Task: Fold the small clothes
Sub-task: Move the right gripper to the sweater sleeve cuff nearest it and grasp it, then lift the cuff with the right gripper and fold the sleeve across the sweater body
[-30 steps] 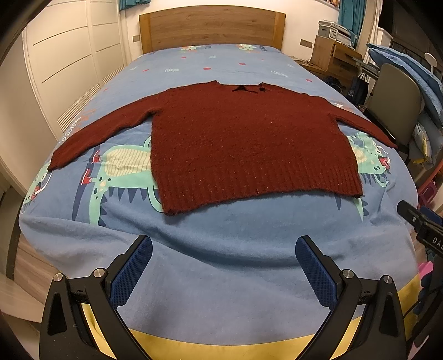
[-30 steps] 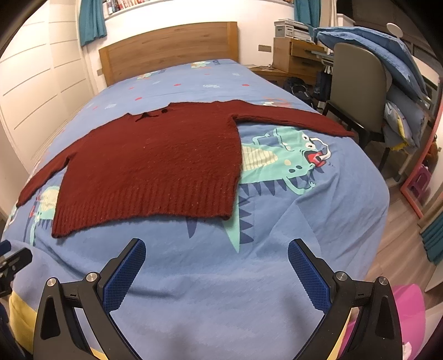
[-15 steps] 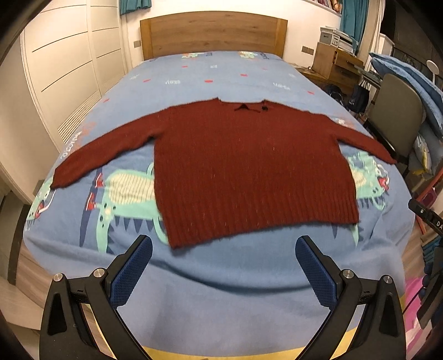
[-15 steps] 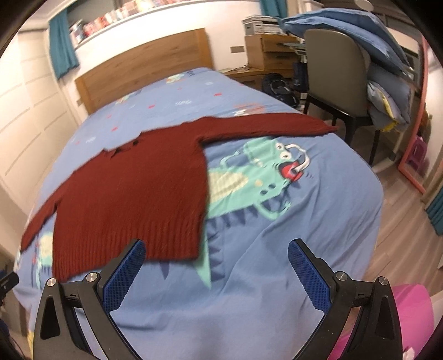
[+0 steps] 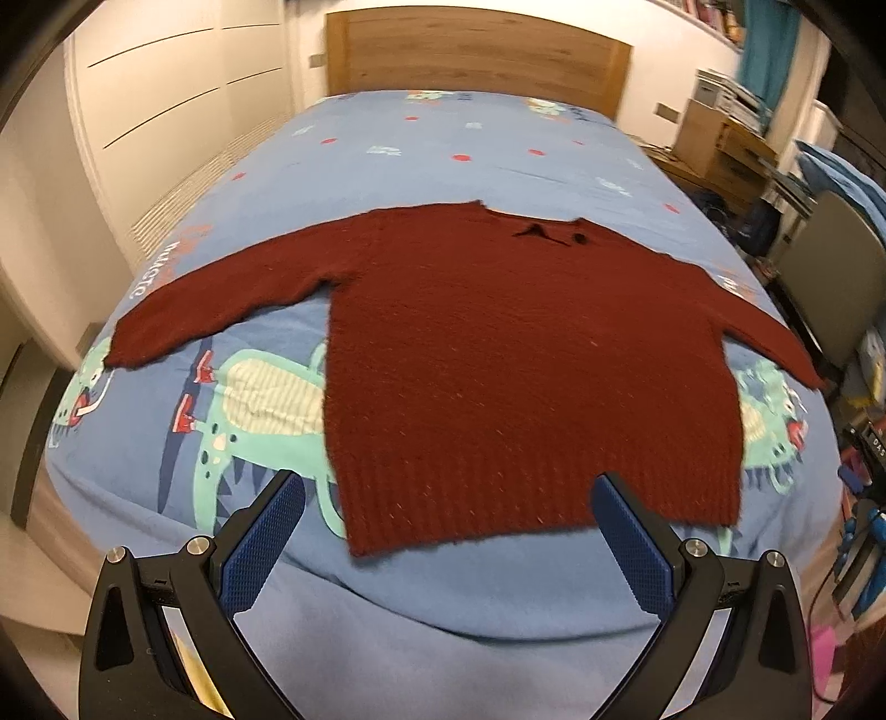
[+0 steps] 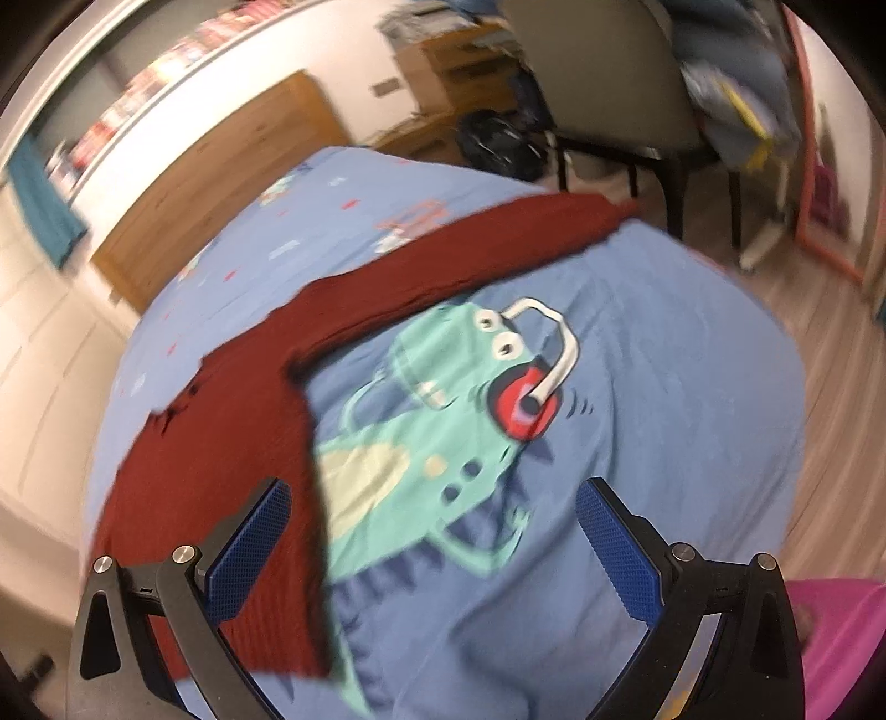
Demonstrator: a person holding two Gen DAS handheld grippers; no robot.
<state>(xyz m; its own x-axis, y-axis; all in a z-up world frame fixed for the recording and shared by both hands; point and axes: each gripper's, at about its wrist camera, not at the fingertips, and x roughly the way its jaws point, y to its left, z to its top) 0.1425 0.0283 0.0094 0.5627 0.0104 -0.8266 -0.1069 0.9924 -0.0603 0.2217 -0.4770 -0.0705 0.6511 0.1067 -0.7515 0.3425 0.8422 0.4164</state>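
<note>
Maroon sweater [image 5: 526, 365] is lying flat mid-frame, hem facing the wide-open, empty left gripper [image 5: 448, 545]. Right gripper [image 6: 432, 545], also gaping empty, is probably nearing the right sleeve [image 6: 498, 249]; blurry.

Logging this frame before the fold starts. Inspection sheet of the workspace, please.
Surface: bed with blue monster-print cover, wooden headboard.
Job's things: dark red knitted sweater flat, sleeves spread, unfolded.
Clutter: nothing seen on the bed.
Grippers: left gripper open, near the ribbed hem, empty; right gripper open, empty, near the sweater's side; view blurred.
Cables: nothing seen.
Surroundings: grey chair, white wardrobe, wooden desk.
</note>
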